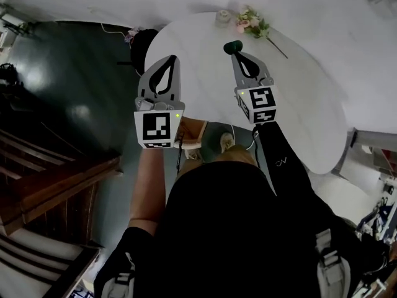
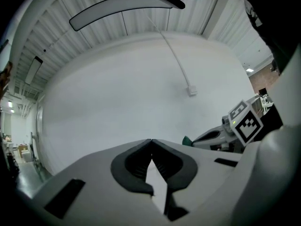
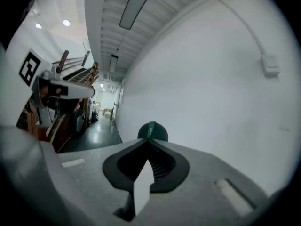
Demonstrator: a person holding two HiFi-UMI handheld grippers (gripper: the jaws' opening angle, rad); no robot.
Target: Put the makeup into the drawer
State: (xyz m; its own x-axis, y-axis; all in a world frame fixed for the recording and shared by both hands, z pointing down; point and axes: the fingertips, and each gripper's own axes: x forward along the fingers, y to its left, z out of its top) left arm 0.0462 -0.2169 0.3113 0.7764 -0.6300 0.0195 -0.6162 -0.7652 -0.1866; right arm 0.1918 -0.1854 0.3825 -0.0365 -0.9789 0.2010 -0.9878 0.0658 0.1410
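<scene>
Head view first: carry step in hand, judging by the makeup point(image 1: 234, 45) pinched at the very tip of the right claw point(image 1: 235, 53) and held up over the far part of the white worktop point(image 1: 310, 104), clear of its surface. Right claw closed tight on that piece, shut tip to tip just behind it as seen in the right gripper view. Left claw point(image 1: 172, 58) pressed together too, with nothing between, hanging near level over the worktop's left edge.

Next, as a judgement: find the drawer, bring the makeup over it, lower and let go inside. No drawer plainly in view. Possibly the brown wooden thing point(image 1: 193, 131) just below the near edge, beside the left gripper's marker cube, but cannot tell. If shut, likely a job for the empty left claw to pull open first. Calls for a gentle carry: gripped only by a thin bite at the tips, so liable to slip or twist out.

Looks of the makeup: small, rounded, dark green, dome-like from the right gripper view, with a lighter green band running up across its middle. Smooth, probably hard-shelled; kind not readable.

Elsewhere, near the worktop's far edge: pink flowers point(image 1: 250, 22) and a small pale jar point(image 1: 223, 18), both apart from the claws.
</scene>
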